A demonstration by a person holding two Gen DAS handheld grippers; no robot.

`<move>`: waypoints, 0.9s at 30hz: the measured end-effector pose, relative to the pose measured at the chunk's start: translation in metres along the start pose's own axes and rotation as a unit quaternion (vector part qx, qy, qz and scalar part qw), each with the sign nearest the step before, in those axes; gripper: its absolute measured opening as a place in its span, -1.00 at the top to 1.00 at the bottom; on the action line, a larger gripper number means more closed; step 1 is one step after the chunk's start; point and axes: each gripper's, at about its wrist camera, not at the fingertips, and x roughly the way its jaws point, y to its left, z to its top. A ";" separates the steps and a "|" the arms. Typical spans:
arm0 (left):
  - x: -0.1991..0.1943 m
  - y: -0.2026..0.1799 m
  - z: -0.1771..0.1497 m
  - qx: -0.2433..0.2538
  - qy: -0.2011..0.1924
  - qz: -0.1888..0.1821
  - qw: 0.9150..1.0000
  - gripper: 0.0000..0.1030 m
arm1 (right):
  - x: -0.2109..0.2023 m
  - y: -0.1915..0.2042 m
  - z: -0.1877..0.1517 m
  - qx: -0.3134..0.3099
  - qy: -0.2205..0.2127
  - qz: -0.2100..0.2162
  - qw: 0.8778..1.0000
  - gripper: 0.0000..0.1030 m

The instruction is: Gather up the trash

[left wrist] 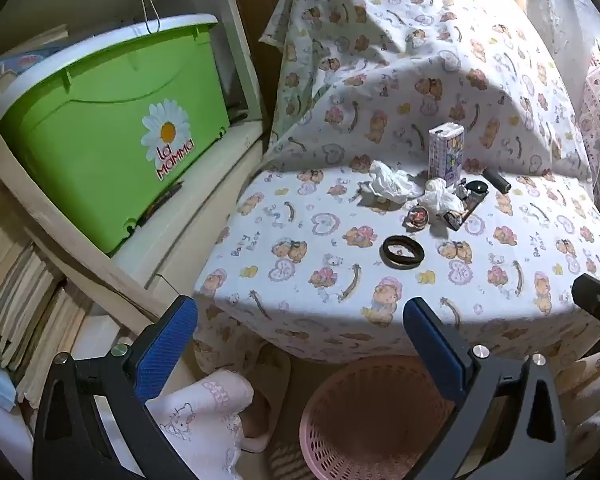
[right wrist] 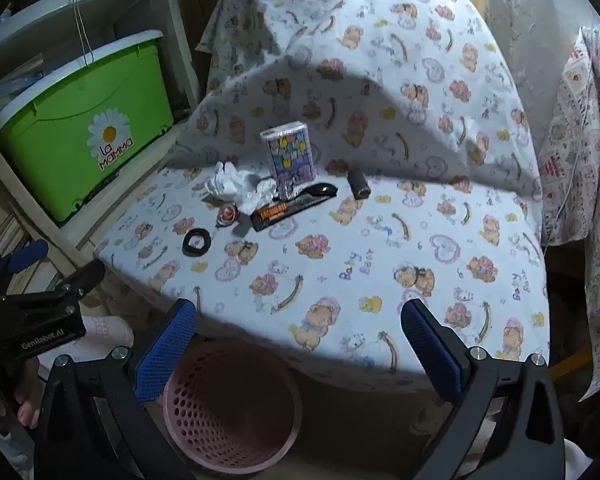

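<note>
Two crumpled white tissues (left wrist: 388, 186) (right wrist: 230, 184) lie on the bear-print tablecloth (left wrist: 300, 276) (right wrist: 380, 248), next to a dark snack wrapper (right wrist: 278, 213) (left wrist: 462, 216), a small round foil wrapper (left wrist: 417, 217) (right wrist: 226, 215) and a black ring (left wrist: 402, 251) (right wrist: 196, 242). A pink perforated basket (left wrist: 364, 420) (right wrist: 232, 404) stands on the floor in front of the table. My left gripper (left wrist: 300, 332) and right gripper (right wrist: 300, 336) are both open and empty, held above the basket, short of the table edge.
A purple patterned tissue pack (left wrist: 446, 152) (right wrist: 290, 156) stands upright behind the trash. A small black cylinder (right wrist: 358, 184) (left wrist: 498, 180) lies to its right. A green "La Mamma" bin (left wrist: 112, 140) (right wrist: 84, 136) sits on a shelf at left. Slippers and cloth (left wrist: 220, 408) lie on the floor.
</note>
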 end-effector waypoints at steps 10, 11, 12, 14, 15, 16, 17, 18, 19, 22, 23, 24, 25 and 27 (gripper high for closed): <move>0.014 0.016 -0.014 -0.029 0.025 -0.028 0.999 -0.97 | -0.009 0.015 -0.005 -0.034 -0.038 -0.020 0.999 -0.99; 0.014 0.012 -0.008 -0.026 0.033 -0.025 0.999 -0.97 | -0.009 0.016 -0.005 -0.034 -0.039 -0.022 0.998 -0.99; 0.015 0.011 -0.008 -0.024 0.036 -0.025 0.999 -0.97 | -0.009 0.015 -0.003 -0.034 -0.038 -0.023 0.998 -0.99; 0.017 0.008 -0.009 -0.018 0.045 -0.027 0.998 -0.97 | -0.009 0.015 -0.003 -0.033 -0.038 -0.027 0.998 -0.99; 0.019 0.006 -0.009 -0.016 0.050 -0.029 0.998 -0.97 | -0.009 0.014 -0.003 -0.032 -0.037 -0.026 0.998 -0.99; 0.021 0.005 -0.010 -0.014 0.056 -0.031 0.998 -0.97 | -0.008 0.014 -0.003 -0.032 -0.036 -0.026 0.999 -0.99; 0.022 0.002 -0.011 -0.013 0.062 -0.030 0.998 -0.97 | -0.008 0.013 -0.003 -0.031 -0.036 -0.025 0.999 -0.99; 0.024 0.001 -0.011 -0.013 0.067 -0.032 0.997 -0.97 | -0.007 0.013 -0.003 -0.031 -0.034 -0.025 0.999 -0.99; 0.025 0.001 -0.012 -0.013 0.070 -0.032 0.997 -0.97 | -0.007 0.013 -0.003 -0.032 -0.033 -0.025 0.999 -0.99; 0.025 0.001 -0.012 -0.014 0.071 -0.028 0.997 -0.97 | -0.006 0.013 -0.004 -0.034 -0.031 -0.026 0.999 -0.99; 0.025 0.002 -0.012 -0.016 0.071 -0.022 0.997 -0.97 | -0.006 0.013 -0.004 -0.034 -0.030 -0.024 0.999 -0.99; 0.025 0.002 -0.012 -0.017 0.071 -0.017 0.997 -0.97 | -0.006 0.013 -0.004 -0.035 -0.030 -0.022 0.999 -0.99; 0.025 0.003 -0.012 -0.018 0.070 -0.014 0.997 -0.97 | -0.005 0.013 -0.004 -0.036 -0.028 -0.022 0.999 -0.99; 0.025 0.003 -0.013 -0.018 0.071 -0.014 0.997 -0.97 | -0.004 0.014 -0.004 -0.038 -0.026 -0.025 0.999 -0.99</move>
